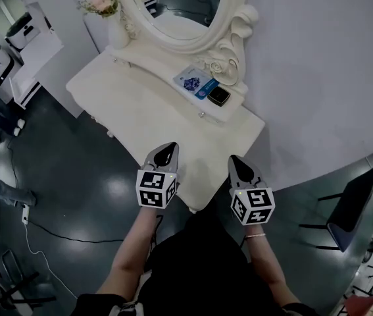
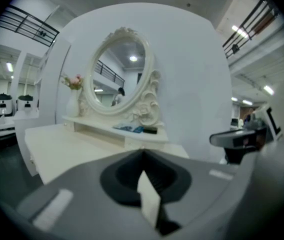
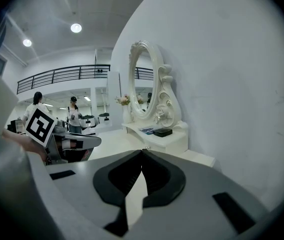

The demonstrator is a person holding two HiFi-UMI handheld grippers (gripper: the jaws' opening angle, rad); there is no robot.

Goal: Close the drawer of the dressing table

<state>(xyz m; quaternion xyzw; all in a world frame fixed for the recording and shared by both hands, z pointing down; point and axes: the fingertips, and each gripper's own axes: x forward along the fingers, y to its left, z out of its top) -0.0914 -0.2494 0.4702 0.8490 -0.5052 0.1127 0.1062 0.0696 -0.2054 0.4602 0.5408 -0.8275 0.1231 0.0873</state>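
At the near edge of the white dressing table, the head view shows the left gripper and the right gripper side by side. Both point toward the far side, where the oval mirror stands, and both have their jaws together with nothing in them. The only drawer front I can make out is the small drawer under the raised shelf, which carries a blue booklet and a black case. The drawer lies ahead of the jaws, far across the tabletop, with its long axis running left to right along the shelf, and the right gripper looks slightly nearer to it. From above I cannot tell whether it stands out at all. The table backs onto a white wall and stands on a dark glossy floor, with a white cable at the near left. In the left gripper view the closed, empty jaws aim almost straight at the small drawer, whose front looks about flush with the shelf, so any push left seems short. Flowers stand at the shelf's far left. In the right gripper view the jaws meet at their tips, empty, and the drawer sits far ahead. People stand in the open room at the left.
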